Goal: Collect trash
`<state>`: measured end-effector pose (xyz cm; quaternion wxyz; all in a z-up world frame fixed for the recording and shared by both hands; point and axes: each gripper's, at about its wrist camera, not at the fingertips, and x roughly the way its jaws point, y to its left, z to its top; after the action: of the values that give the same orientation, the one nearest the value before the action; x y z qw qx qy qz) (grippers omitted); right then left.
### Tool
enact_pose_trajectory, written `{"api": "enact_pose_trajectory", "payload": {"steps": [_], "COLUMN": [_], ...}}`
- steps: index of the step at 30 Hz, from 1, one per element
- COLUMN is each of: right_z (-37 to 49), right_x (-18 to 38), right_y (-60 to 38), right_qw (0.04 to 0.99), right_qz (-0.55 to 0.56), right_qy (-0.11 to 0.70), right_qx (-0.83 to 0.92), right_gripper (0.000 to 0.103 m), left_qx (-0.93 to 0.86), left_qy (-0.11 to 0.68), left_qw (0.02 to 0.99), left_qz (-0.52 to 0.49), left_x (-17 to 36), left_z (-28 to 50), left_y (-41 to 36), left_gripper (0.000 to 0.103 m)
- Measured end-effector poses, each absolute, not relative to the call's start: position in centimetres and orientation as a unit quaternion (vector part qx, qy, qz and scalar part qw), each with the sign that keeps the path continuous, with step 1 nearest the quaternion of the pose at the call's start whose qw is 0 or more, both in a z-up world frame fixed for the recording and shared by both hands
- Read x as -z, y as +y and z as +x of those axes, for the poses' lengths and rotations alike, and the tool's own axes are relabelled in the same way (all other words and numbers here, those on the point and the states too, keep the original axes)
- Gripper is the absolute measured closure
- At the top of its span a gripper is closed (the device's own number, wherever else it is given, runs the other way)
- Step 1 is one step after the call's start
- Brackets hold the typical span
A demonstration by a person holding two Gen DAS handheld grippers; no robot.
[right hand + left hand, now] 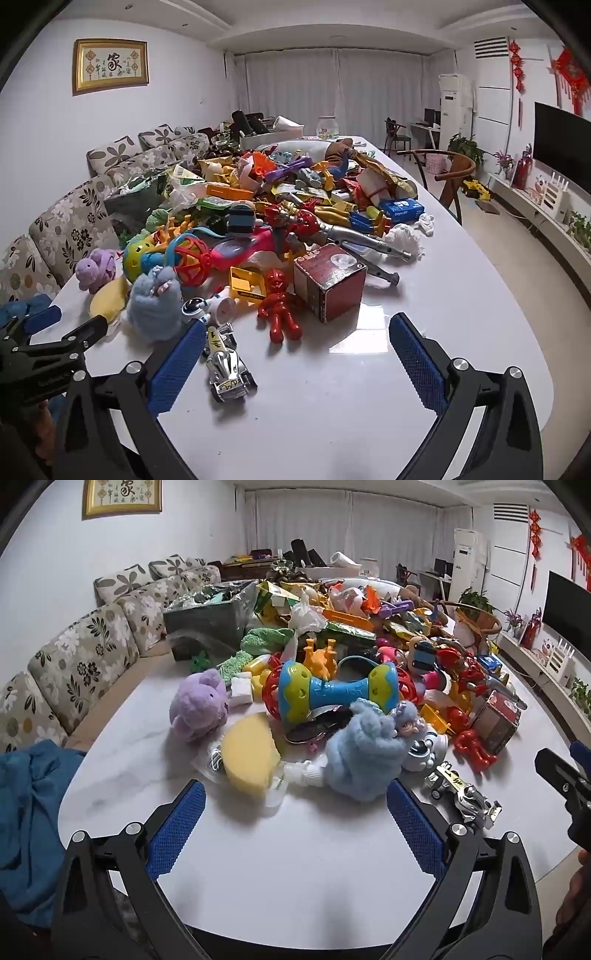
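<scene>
A: What sort of place is this?

B: A home's living room. Take the long white table (424,332) as the centre: a floral-cushioned sofa (70,218) runs along its left side, under a gold-framed calligraphy picture (110,66).

A: And to the table's right?

B: A dark television (565,136) above a low shelf, red knot hangings (570,79) on the wall and potted plants (467,146). Past the table's far end, closed white curtains (332,92) and a standing air conditioner (452,107).

A: On the table?

B: A heap of toys (280,214) and wrappers.
</scene>
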<state>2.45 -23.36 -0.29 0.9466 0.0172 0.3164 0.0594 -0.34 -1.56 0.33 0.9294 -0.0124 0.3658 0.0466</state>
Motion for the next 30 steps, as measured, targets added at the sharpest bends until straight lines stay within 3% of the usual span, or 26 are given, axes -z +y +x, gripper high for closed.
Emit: {"api": "enact_pose_trajectory", "payload": {"steps": [30], "right_z": [3.6], "right_x": [1.1], "right_y": [-23.3], "right_qw": [0.941], "right_qz": [0.011], "right_qy": [0.336], "right_qx": [-0.043], "right_gripper": [0.005], "left_qx": [-0.035], "left_qy": [0.38], "left_qw": [0.924], "left_qz": [-0.036], "left_x": [0.4], "left_z": [0.1], "left_y": [-0.6], "left_gripper": [0.007]}}
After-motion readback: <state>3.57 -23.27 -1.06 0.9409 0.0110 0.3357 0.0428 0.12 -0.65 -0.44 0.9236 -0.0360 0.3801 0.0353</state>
